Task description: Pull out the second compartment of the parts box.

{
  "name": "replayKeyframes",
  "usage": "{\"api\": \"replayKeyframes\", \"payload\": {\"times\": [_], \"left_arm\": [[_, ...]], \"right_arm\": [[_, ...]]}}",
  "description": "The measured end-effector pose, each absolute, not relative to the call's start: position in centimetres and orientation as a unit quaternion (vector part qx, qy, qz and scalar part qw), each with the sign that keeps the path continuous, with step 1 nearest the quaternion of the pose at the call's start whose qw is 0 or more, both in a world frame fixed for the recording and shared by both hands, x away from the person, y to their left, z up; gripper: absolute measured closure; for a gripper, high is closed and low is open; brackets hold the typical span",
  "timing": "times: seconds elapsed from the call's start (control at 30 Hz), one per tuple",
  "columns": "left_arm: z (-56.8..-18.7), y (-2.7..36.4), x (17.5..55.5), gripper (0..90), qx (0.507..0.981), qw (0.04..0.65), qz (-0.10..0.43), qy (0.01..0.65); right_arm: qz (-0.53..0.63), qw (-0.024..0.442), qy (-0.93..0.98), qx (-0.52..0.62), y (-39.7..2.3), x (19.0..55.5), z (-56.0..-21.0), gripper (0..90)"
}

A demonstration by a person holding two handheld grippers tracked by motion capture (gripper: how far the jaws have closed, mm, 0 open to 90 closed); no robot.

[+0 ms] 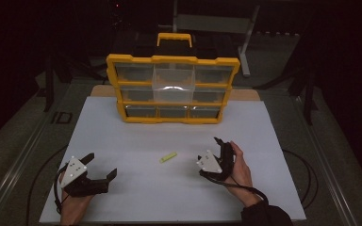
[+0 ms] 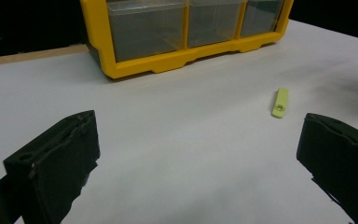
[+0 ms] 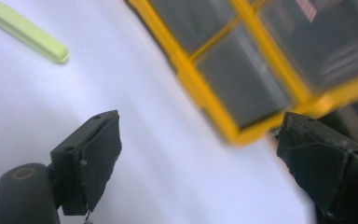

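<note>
Flat yellow-green clip (image 1: 168, 157) on white board (image 1: 122, 141)

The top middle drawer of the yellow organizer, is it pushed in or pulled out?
Pulled out: the clear drawer juts forward of the organizer, past its neighbours.

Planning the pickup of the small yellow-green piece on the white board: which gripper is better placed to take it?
Probably the right gripper: it sits closer to the yellow-green piece, jaws open. The left gripper, also open, rests farther off near the board's front-left corner.

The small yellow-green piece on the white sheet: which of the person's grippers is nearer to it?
The right gripper is nearer, just to the right of the yellow-green piece. The left gripper sits farther off, to its lower left.
</note>
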State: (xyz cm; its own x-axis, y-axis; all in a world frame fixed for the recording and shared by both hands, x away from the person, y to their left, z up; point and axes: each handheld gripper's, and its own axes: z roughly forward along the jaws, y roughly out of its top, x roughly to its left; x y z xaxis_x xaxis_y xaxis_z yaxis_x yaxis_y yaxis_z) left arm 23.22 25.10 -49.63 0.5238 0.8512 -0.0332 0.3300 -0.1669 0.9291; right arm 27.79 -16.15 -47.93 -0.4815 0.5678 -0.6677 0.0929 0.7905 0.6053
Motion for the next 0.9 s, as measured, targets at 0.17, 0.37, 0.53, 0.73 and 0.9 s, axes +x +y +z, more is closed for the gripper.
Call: {"api": "replayKeyframes", "payload": {"times": [0.17,0.37,0.53,0.73,0.9], "left_arm": [[-49.7,24.9,23.2,0.3,0.72,0.494,0.259,0.413],[-49.5,24.6,23.5,0.3,0.715,0.5,0.247,0.422],[-48.6,23.8,24.1,0.3,0.728,0.491,0.234,0.417],[-46.9,22.7,25.2,0.3,0.746,0.477,0.236,0.401],[-46.0,22.0,26.7,0.3,0.759,0.464,0.229,0.394]], "right_arm": [[0.319,0.406,0.81,0.276,-19.5,27.3,-48.3,13.4],[0.424,0.308,0.768,0.369,-24.2,27.4,-48.2,13.3],[0.477,0.264,0.737,0.4,-27.1,27.3,-48.3,13.2],[0.503,0.271,0.714,0.405,-28.0,26.6,-48.6,13.2],[0.508,0.279,0.706,0.407,-28.4,26.5,-48.7,13.3]]}}
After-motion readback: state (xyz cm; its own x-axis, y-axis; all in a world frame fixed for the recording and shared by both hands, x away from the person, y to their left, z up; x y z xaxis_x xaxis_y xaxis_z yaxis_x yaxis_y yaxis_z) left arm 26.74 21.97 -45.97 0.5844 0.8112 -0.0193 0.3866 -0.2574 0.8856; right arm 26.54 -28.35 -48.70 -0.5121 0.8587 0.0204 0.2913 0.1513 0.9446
